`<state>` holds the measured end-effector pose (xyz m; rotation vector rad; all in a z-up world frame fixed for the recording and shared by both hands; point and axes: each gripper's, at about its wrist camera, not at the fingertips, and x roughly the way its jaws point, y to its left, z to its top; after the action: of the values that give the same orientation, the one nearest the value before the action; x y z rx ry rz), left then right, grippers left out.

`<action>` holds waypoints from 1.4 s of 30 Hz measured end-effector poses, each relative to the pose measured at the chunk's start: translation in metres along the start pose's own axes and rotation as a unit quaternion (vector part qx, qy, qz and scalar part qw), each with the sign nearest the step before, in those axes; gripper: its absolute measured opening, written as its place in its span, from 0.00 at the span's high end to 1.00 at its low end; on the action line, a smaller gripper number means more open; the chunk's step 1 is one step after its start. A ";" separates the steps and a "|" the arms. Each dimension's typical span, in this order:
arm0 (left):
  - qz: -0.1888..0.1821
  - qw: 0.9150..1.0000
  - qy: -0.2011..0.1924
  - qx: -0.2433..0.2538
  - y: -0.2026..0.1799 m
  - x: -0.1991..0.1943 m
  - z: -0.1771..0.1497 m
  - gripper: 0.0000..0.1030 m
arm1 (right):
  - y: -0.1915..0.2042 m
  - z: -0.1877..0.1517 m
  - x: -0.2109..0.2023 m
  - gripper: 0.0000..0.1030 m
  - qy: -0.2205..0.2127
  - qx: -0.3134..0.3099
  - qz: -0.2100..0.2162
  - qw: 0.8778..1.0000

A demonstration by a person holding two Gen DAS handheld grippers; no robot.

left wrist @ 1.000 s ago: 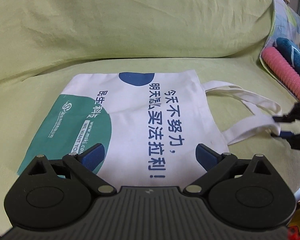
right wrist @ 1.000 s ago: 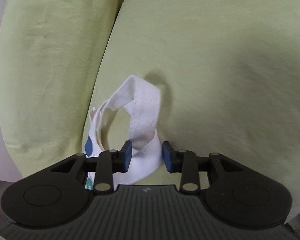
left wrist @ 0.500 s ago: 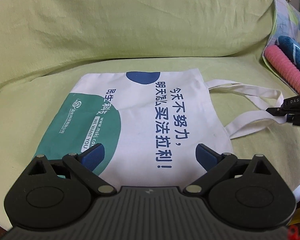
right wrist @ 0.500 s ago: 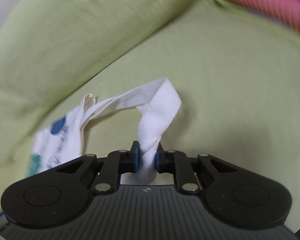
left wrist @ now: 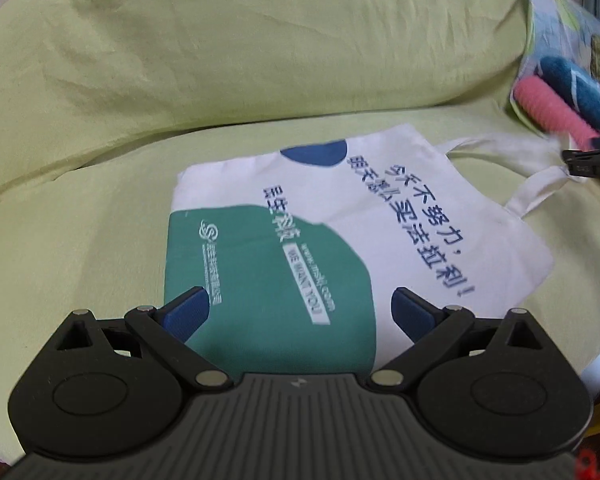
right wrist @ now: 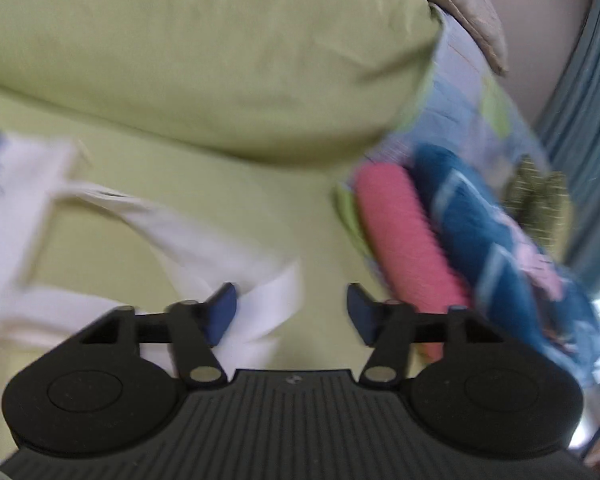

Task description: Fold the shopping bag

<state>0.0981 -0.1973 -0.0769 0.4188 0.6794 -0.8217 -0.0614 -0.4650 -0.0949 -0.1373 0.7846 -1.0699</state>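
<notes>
Handles (right wrist: 260, 304) just let go: right gripper (right wrist: 290, 312) jaws opening, strap slack against inner-left pad, no longer pinched as 0.5 s back. Left gripper (left wrist: 300, 312) wide apart, empty, bag (left wrist: 340, 232) flat on sofa ahead. Handles straightened; body fold likely next.

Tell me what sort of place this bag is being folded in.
Probably a home sofa or bed: the shopping bag lies on a yellow-green cover under a plump cushion, with rolled pink and blue towels alongside.
</notes>
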 end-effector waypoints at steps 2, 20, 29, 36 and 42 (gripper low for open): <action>0.005 1.000 0.008 0.017 -0.001 0.000 -0.011 0.04 | -0.012 -0.016 -0.017 0.45 -0.004 0.014 0.023 1.000; 0.170 0.873 0.008 0.457 -0.019 0.024 -0.118 0.31 | 0.119 -0.113 -0.143 0.38 -0.175 -0.280 0.177 0.927; 0.160 0.847 0.031 0.507 -0.014 0.043 -0.111 0.95 | 0.131 -0.097 -0.113 0.90 -0.195 -0.378 0.157 0.891; 0.023 0.886 -0.026 0.463 -0.082 0.011 -0.090 0.95 | 0.060 -0.081 -0.025 0.91 -0.173 -0.409 0.024 0.896; -0.105 0.921 -0.035 0.373 -0.121 -0.010 -0.073 0.74 | 0.005 -0.086 0.017 0.52 -0.047 -0.314 -0.018 0.948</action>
<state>-0.0292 -0.2246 -0.1319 1.0097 0.3212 -1.2919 -0.1083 -0.4543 -0.1680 -0.7416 1.0186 -0.8077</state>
